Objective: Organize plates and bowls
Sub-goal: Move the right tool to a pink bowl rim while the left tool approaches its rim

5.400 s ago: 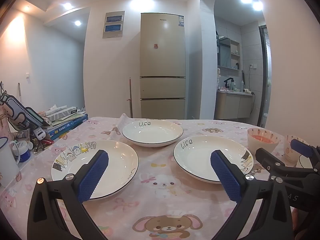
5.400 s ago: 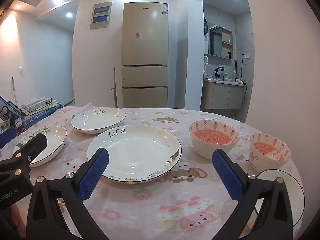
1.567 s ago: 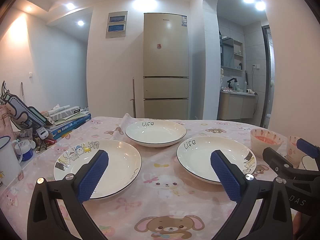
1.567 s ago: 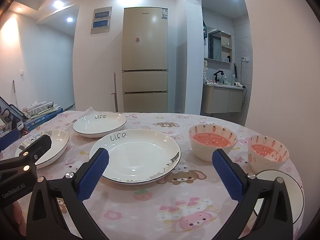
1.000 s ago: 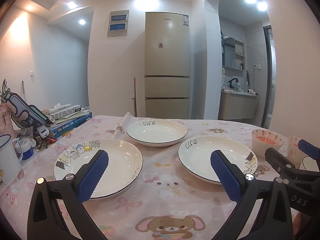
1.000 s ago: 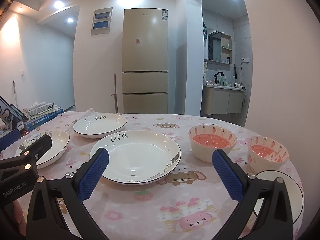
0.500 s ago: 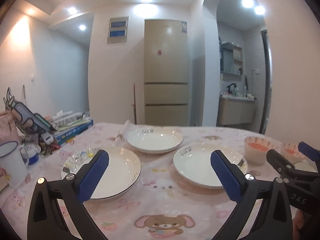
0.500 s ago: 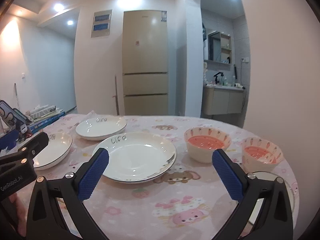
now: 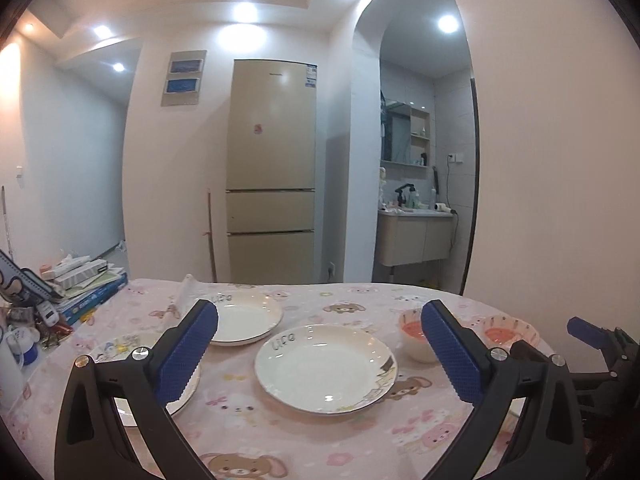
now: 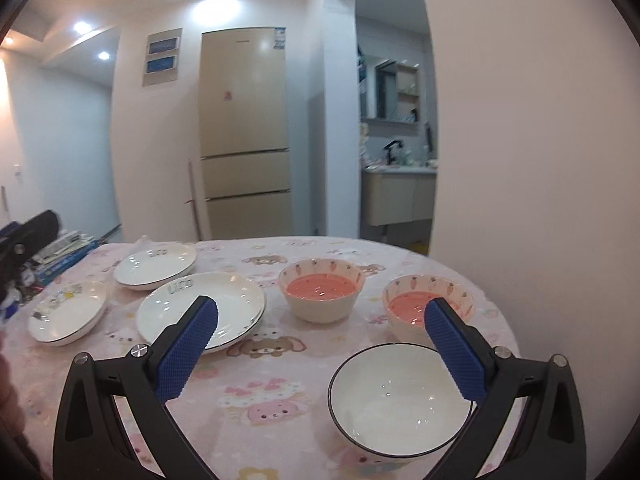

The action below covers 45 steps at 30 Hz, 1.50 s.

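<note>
Three white plates lie on the pink tablecloth: a middle plate (image 9: 326,366) (image 10: 200,310), a far plate (image 9: 244,320) (image 10: 156,266) and a left plate with cartoon print (image 9: 132,376) (image 10: 68,312). Two carrot-pattern bowls with pink insides (image 10: 322,290) (image 10: 416,306) stand to the right, and a white dark-rimmed bowl (image 10: 400,398) sits near the right gripper. My left gripper (image 9: 320,348) is open and empty above the table's near side. My right gripper (image 10: 320,344) is open and empty above the white bowl's left side; it also shows in the left wrist view (image 9: 592,344).
Books and clutter (image 9: 80,284) pile up at the table's left edge, with a white mug (image 9: 10,364) there. The round table's edge (image 10: 508,320) curves close behind the bowls on the right. A fridge (image 9: 272,172) and a washroom archway stand beyond.
Both grippers have risen and now look down on the table from higher up. The right gripper has moved right, so the white bowl is fully in its view. Nothing was grasped.
</note>
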Motion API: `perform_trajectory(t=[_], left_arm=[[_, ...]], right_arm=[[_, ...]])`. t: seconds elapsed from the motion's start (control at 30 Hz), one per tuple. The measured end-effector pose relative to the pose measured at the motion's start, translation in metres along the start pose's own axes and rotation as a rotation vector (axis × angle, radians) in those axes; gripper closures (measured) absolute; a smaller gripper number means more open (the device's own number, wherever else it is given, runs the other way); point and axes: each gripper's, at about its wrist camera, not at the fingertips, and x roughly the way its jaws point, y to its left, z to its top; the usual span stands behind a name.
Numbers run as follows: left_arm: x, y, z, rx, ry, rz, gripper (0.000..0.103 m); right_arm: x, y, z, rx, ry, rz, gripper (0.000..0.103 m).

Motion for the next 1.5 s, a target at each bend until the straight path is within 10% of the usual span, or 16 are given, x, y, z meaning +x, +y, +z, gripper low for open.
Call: perform_trajectory(t=[0.33, 0.4, 0.47, 0.5, 0.67, 0.83, 1.1, 1.5], left_arm=[[0.076, -0.043, 0.050, 0.043, 0.104, -0.038, 0.000], [0.101, -0.052, 0.054, 0.052, 0.166, -0.042, 0.000], [0.126, -0.056, 0.056, 0.039, 0.254, -0.049, 0.000], [0.138, -0.056, 0.057, 0.016, 0.283, -0.054, 0.000], [0.168, -0.056, 0.059, -0.014, 0.336, -0.113, 0.012], [0.210, -0.066, 0.056, 0.002, 0.503, -0.202, 0.046], [0.274, -0.095, 0.027, 0.032, 0.809, -0.309, 0.053], [0.346, -0.104, -0.034, 0.045, 1.050, -0.279, 0.065]], right_arm=[[0.023, -0.059, 0.068, -0.052, 0.038, 0.068, 0.021], [0.039, -0.071, 0.081, -0.040, 0.098, 0.109, 0.033], [0.059, -0.080, 0.089, -0.014, 0.186, 0.177, 0.074], [0.071, -0.087, 0.091, 0.020, 0.251, 0.223, 0.077], [0.116, -0.102, 0.086, 0.070, 0.398, 0.289, 0.077], [0.161, -0.111, 0.091, 0.085, 0.524, 0.336, 0.077], [0.244, -0.103, 0.077, 0.108, 0.826, 0.371, 0.081], [0.295, -0.098, 0.054, 0.072, 0.985, 0.308, 0.081]])
